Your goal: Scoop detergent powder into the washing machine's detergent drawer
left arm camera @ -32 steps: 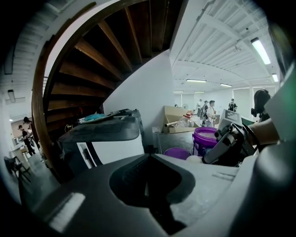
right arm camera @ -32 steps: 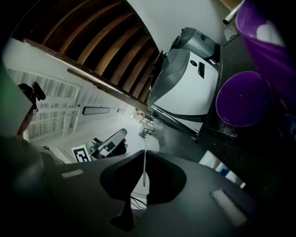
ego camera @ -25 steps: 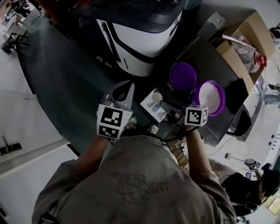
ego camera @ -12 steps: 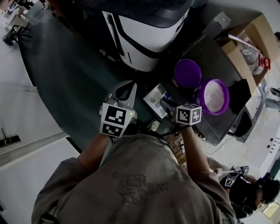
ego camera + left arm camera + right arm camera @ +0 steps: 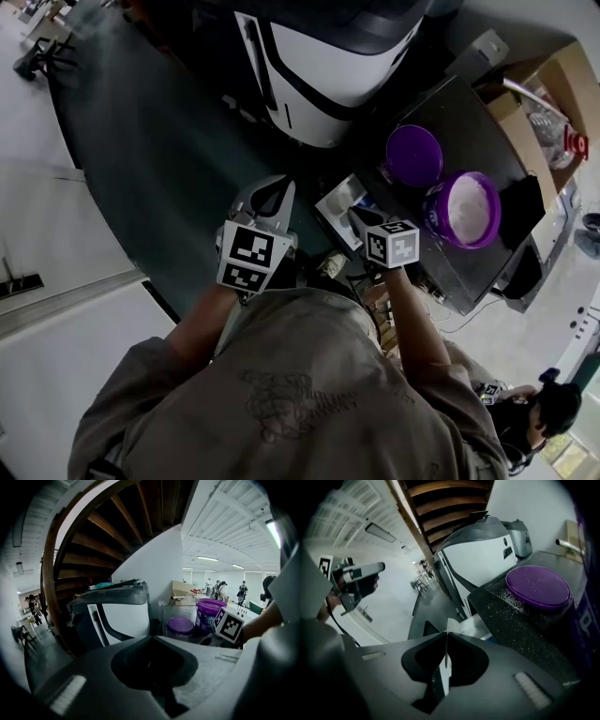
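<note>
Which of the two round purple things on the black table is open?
The purple tub nearer the cardboard box: white powder shows in its mouth. The purple lid beside it, nearer the washing machine, is flat and purple all over.

Both forearms reach forward, side by side. The left gripper point(image 5: 274, 192) has its jaws pressed together on nothing; the right gripper point(image 5: 358, 223) is clamped on a thin white scoop handle point(image 5: 444, 670).
</note>
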